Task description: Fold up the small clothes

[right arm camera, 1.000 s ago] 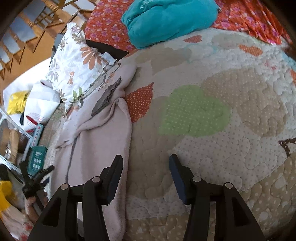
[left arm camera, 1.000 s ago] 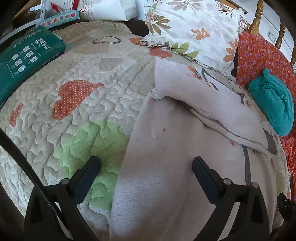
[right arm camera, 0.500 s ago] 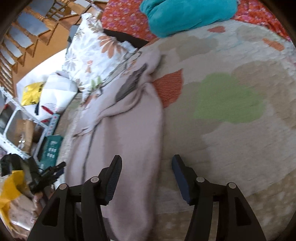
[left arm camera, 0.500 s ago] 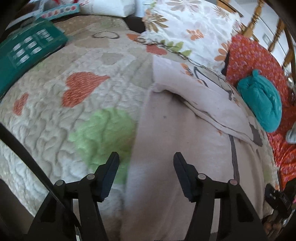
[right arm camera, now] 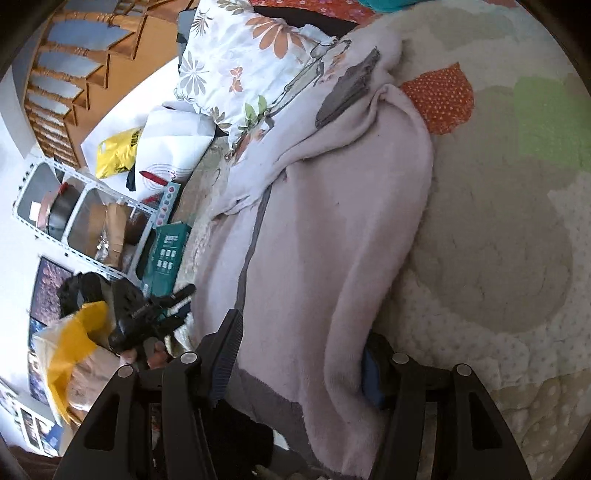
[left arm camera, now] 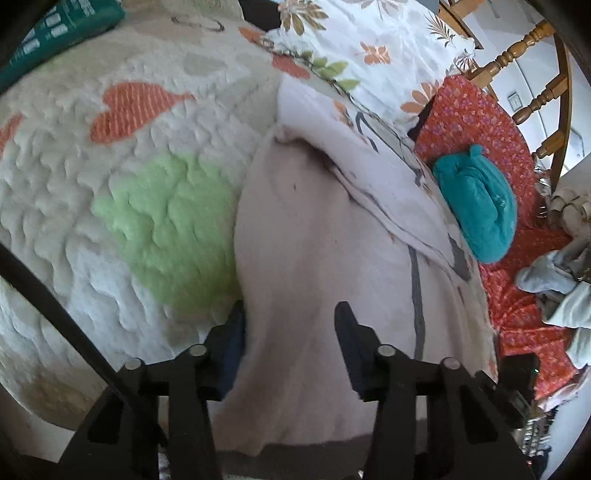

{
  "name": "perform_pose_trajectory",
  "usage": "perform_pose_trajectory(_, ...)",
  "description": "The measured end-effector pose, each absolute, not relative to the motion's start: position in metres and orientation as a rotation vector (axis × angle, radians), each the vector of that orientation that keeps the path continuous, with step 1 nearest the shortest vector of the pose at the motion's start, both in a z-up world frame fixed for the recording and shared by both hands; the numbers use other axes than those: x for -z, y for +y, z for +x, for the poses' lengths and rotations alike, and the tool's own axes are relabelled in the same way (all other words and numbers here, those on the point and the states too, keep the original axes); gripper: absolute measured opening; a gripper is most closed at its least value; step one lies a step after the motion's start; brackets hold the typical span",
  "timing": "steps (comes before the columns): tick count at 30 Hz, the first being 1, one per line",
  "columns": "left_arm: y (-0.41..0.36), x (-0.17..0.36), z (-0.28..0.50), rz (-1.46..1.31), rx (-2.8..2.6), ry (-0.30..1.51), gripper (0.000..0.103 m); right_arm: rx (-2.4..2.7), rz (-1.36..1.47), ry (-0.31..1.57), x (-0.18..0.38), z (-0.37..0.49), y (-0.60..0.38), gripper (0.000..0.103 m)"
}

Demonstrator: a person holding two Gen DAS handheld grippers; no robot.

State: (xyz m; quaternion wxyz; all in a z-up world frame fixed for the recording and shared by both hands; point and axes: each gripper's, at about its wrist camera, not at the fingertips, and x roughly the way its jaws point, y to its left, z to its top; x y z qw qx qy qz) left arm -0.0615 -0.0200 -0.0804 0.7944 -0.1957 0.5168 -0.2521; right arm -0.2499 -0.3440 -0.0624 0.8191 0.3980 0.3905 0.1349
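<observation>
A pale pink fleece garment [left arm camera: 314,258] with grey trim lies lengthwise on the quilted bed, its far part folded over; it also shows in the right wrist view [right arm camera: 325,236]. My left gripper [left arm camera: 290,328] is open, its jaws straddling the garment's near left edge at the bed's front. My right gripper [right arm camera: 301,354] is open, its jaws astride the garment's near right edge, with cloth between them. The left gripper [right arm camera: 155,314] shows small at the left in the right wrist view.
A floral pillow [left arm camera: 369,48] lies beyond the garment. A teal folded cloth [left arm camera: 476,206] rests on the red floral sheet [left arm camera: 491,122]. A green box [left arm camera: 55,33] lies far left. Grey clothes [left arm camera: 561,280] are piled at the right. Shelves [right arm camera: 85,218] stand beside the bed.
Both grippers have moved in over the garment's near end. The left jaws have narrowed from wide open. Cloth now lies between the jaws of each gripper.
</observation>
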Motion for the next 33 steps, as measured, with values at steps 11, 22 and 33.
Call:
perform_pose_trajectory(11, -0.019, 0.100, -0.100, -0.536, 0.617, 1.189, 0.037, -0.395, 0.981, 0.896, 0.078, -0.264, -0.324, 0.062)
perform_pose_trajectory(22, -0.037, 0.118, -0.138, -0.487, 0.624, 1.279, 0.048, -0.391, 0.916, 1.005, 0.088, -0.280, -0.286, 0.062)
perform_pose_trajectory(33, -0.007, 0.084, -0.167, -0.505, 0.491, 1.127, 0.009, -0.263, 0.862, 1.004, 0.076, -0.287, -0.296, 0.005)
